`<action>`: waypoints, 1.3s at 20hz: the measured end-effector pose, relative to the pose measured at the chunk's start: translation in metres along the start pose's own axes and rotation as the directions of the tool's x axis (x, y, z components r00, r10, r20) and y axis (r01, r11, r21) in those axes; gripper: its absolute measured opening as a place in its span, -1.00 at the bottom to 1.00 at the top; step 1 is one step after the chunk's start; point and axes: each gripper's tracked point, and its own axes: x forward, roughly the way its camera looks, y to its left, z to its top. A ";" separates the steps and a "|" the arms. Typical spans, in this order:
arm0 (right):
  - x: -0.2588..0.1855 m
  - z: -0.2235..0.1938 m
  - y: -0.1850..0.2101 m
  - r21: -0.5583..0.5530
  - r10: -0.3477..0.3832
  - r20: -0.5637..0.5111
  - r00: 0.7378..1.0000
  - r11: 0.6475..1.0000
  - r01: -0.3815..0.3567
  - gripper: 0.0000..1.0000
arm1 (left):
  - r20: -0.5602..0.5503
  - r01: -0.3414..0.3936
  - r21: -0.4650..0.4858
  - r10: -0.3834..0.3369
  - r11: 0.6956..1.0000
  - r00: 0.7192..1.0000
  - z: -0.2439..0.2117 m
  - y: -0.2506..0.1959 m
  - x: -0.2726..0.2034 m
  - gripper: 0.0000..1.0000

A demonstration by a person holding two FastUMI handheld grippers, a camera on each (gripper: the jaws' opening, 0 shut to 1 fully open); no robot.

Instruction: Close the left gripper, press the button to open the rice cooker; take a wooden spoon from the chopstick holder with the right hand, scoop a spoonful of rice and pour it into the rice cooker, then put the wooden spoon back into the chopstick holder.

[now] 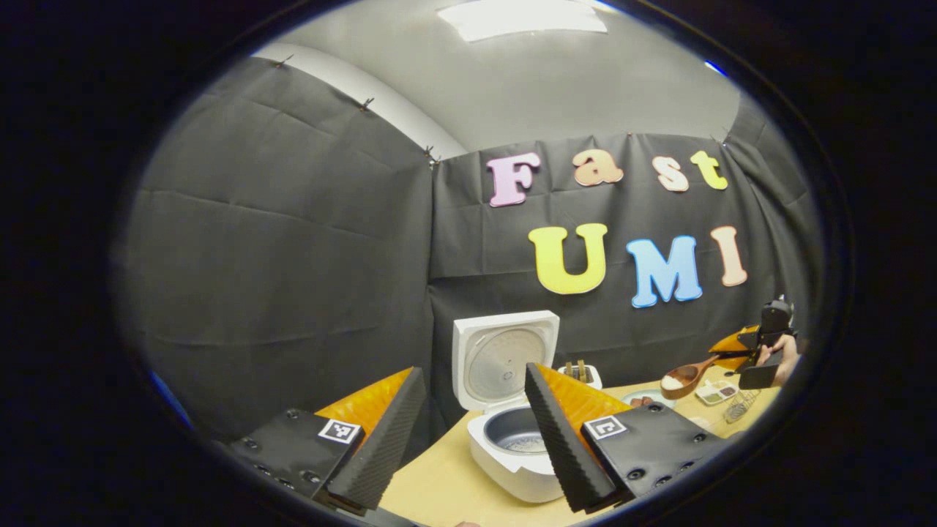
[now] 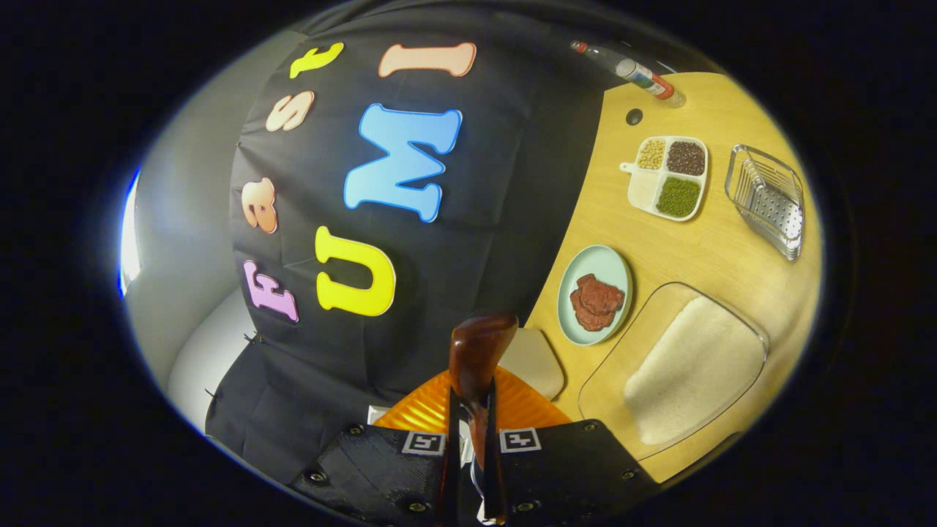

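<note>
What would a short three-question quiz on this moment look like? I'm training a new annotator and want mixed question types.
1. True or false: the rice cooker has its lid closed.
2. What does the right gripper hold? A) wooden spoon B) glass bottle C) metal rack
3. Fill in: the spoon's bowl, seen in the left gripper view, carries ____.

Key: 1 false, the lid stands open. 2 A. 3 rice. The left gripper is open and empty.
</note>
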 end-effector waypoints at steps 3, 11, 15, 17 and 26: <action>0.014 -0.024 0.018 -0.026 0.027 -0.037 0.999 0.999 -0.028 -0.75 | -0.013 -0.023 -0.005 0.023 1.000 1.000 -0.007 0.013 -0.003 0.94; 0.057 -0.102 0.052 -0.083 0.058 -0.154 0.986 0.994 -0.071 -0.75 | -0.037 -0.105 -0.004 0.105 0.994 0.994 -0.017 0.054 -0.012 0.97; 0.077 -0.134 0.060 -0.114 0.056 -0.204 0.977 0.990 -0.080 -0.75 | -0.046 -0.142 -0.001 0.141 0.990 0.989 -0.020 0.068 -0.018 0.97; 0.086 -0.149 0.060 -0.137 0.049 -0.227 0.973 0.987 -0.081 -0.75 | -0.051 -0.159 -0.002 0.159 0.987 0.986 -0.024 0.075 -0.020 0.97; 0.122 -0.217 0.047 -0.344 -0.025 -0.272 0.962 0.936 -0.073 -0.75 | -0.089 -0.232 -0.012 0.230 0.973 0.969 -0.039 0.104 -0.033 0.94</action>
